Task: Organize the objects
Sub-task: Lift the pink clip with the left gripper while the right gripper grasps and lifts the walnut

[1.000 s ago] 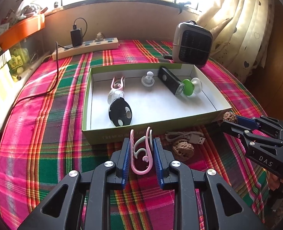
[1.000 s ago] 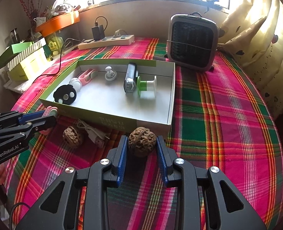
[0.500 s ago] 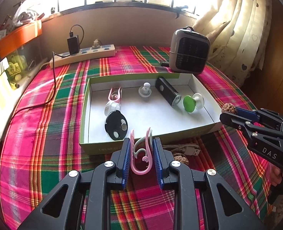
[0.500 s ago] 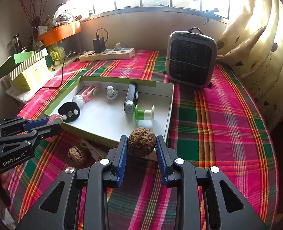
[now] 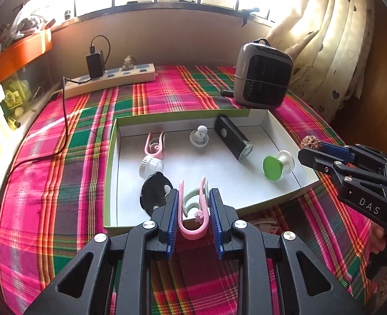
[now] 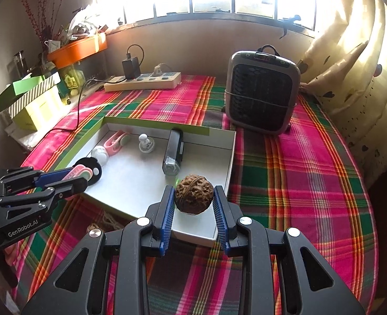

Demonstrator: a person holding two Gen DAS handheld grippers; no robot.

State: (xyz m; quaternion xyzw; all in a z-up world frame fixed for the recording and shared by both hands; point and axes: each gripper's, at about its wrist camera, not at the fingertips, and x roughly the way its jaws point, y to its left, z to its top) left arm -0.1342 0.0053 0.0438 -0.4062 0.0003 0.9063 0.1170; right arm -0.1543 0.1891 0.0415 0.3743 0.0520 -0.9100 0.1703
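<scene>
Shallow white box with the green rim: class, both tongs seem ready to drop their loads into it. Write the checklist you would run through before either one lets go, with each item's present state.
1. Left tongs shut on the pink and mint curled plastic clip: ok.
2. Right tongs shut on the brown wrinkled walnut: ok.
3. Walnut over the shallow white box with the green rim: ok, above its near right corner.
4. Clip past the near wall: cannot tell.
5. Bare floor under the walnut: ok.
6. Tongs apart from each other: ok.
</scene>
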